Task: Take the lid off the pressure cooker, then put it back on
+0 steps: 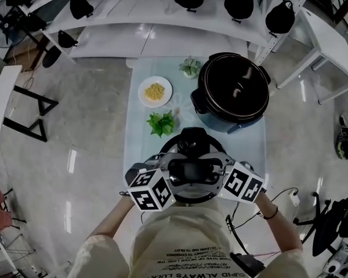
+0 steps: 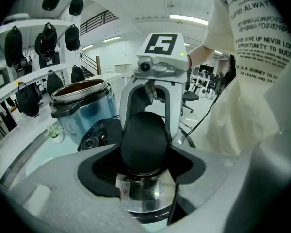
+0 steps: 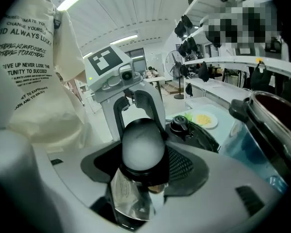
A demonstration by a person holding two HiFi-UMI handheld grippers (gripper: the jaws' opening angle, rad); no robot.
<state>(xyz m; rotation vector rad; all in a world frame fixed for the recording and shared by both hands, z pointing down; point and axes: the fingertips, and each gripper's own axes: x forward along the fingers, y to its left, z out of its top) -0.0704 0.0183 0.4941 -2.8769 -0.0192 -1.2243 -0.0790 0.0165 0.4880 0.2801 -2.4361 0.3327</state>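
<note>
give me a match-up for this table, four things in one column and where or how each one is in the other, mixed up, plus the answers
Things
1. pressure cooker
2. lid
3. plate
4. leafy greens

States
A. lies straight on the table, between the plate and the lid
B. clamped at its handle by the left gripper and the right gripper, at the table's near edge
C. open, no lid on it, at the table's far right
D. holds yellow food

Pairs: 1-C, 2-B, 3-D, 4-A
</note>
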